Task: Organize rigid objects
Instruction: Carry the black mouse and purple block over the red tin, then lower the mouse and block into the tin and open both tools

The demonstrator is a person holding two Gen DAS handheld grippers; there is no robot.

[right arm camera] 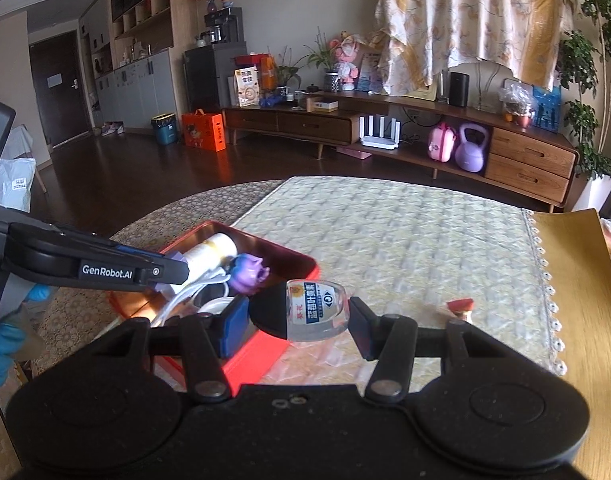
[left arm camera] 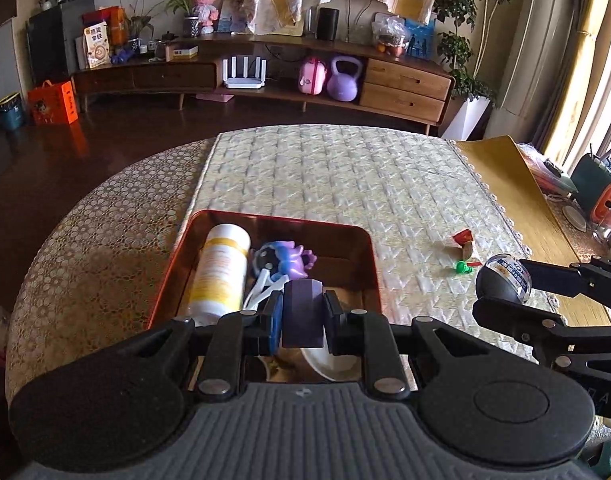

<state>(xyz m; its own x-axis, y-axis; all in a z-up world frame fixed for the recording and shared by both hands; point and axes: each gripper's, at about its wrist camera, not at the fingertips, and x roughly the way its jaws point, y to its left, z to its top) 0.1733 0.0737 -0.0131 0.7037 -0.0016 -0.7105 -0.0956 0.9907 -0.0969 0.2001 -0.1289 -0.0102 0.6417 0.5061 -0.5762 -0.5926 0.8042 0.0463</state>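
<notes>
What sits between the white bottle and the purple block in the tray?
A purple toy figure and a white looped piece, seen in the left wrist view.

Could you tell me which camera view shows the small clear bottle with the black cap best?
The right wrist view: the bottle sits between the right claw fingers, label facing the camera. The left wrist view shows it at the right edge, smaller and partly hidden.

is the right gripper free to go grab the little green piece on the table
Probably not yet: the right gripper is shut on a small bottle. The path to the green piece looks open.
</notes>
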